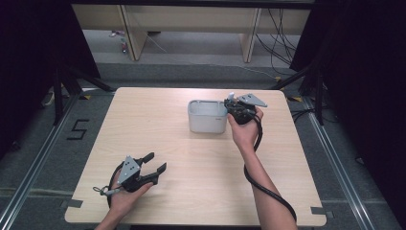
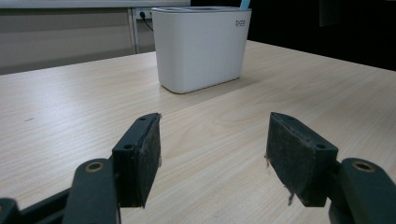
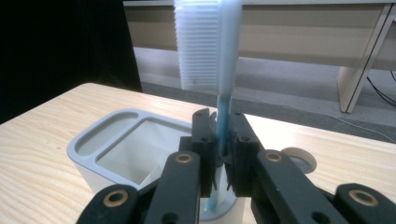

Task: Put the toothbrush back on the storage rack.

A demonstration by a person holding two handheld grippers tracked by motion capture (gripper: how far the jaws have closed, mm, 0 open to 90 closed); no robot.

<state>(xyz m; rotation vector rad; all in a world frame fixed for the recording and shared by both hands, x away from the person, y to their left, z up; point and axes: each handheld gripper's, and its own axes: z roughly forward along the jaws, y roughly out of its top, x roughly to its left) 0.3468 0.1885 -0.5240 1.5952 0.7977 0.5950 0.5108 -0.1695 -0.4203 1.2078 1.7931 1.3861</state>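
Observation:
A white rectangular holder [image 1: 207, 116] stands on the wooden table [image 1: 158, 120], right of centre toward the far side. My right gripper [image 1: 235, 106] sits at the holder's right end, shut on a blue toothbrush [image 3: 223, 93] held upright, bristles at the top, its lower end going down into a slot of the holder [image 3: 121, 154]. My left gripper [image 1: 156, 162] rests in a hand near the front left of the table, jaws open and empty. In the left gripper view the holder [image 2: 201, 46] stands ahead beyond the gripper [image 2: 212, 154].
The table's front edge is close to the left hand. A black cable [image 1: 261, 177] trails from the right gripper along the forearm. Beyond the table are grey floor, desk legs [image 1: 134, 33] and cables. A black "5" mark [image 1: 78, 129] lies on the floor at left.

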